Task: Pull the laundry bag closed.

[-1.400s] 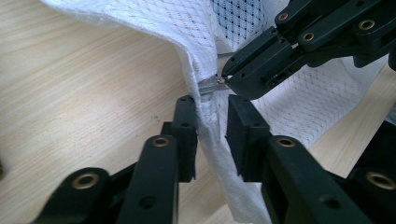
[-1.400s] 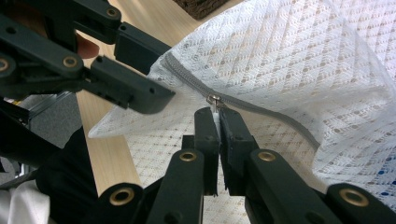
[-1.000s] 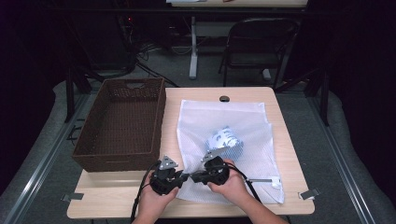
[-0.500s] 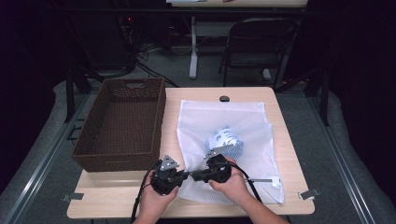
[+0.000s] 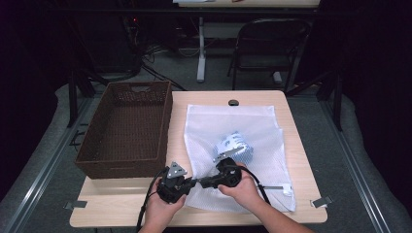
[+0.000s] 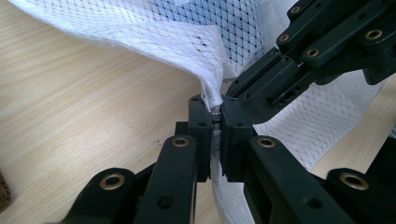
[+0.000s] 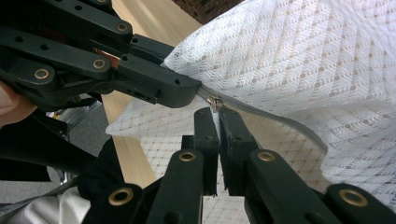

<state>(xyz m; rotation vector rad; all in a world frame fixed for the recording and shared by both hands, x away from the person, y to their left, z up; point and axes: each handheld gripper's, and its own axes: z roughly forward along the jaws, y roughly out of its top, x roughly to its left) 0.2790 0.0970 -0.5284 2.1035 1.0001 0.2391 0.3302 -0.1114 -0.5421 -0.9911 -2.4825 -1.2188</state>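
White mesh laundry bag (image 5: 243,145) lies flat on our wooden worktop (image 5: 301,141) beside the brown basket (image 5: 126,128); our left hand-held gripper (image 6: 216,122) pinches its near edge, our right hand-held gripper (image 7: 217,119) is clamped just below the zip pull (image 7: 214,101)

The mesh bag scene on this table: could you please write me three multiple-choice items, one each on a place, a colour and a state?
1. Where does the basket stand relative to the mesh bag?
A. To its left
B. On top of it
C. To its right

2. What colour is the basket?
A. White
B. Dark brown
C. Blue

3. How is the left gripper?
A. Wide open above the table
B. Shut on the bag's edge
C. Resting inside the basket

Key: 1 A, the high view shows the basket left of the bag. 2 B, its weave is dark brown. 3 B, the left gripper view shows its fingers pinching white mesh.
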